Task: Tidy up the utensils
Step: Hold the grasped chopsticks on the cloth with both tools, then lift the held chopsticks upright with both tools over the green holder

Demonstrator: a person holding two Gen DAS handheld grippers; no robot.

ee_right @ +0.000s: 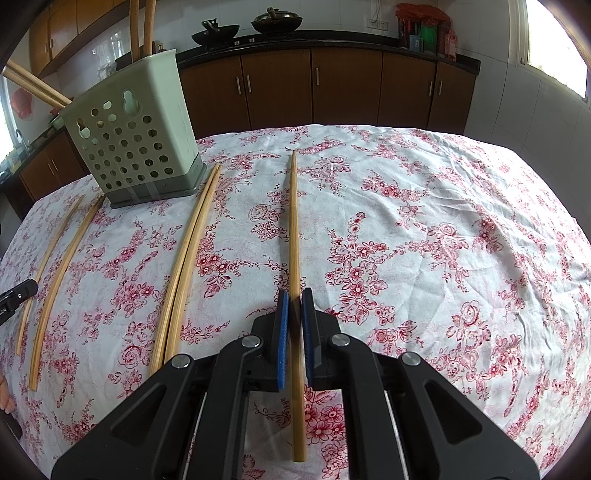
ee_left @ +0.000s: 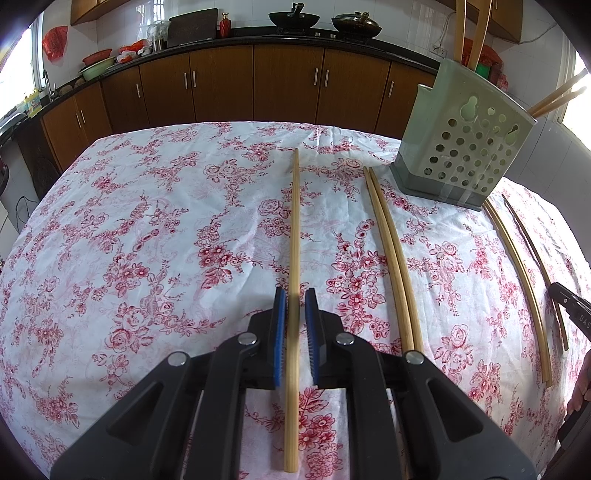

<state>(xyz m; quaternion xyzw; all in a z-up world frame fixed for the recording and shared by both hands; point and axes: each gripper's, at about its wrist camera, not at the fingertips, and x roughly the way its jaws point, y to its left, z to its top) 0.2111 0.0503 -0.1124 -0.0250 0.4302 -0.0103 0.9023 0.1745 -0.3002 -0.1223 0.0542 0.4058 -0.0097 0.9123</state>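
Though chopsticks (ee_left: 472, 26) poke out, holder (ee_left: 461, 140) hides their lower ends.

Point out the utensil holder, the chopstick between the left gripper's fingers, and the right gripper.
utensil holder (ee_left: 469, 147), left wrist view, perforated wall.
chopstick (ee_left: 294, 221), left wrist view, mid shaft.
right gripper (ee_right: 296, 295), right wrist view, between fingertips.

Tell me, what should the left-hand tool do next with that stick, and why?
Probably close the fingers of the left gripper on the chopstick. It lies flat on the floral cloth, lined up between the blue pads, with a gap on each side, so nothing is gripped yet. Once it is held, it could go to the green holder.
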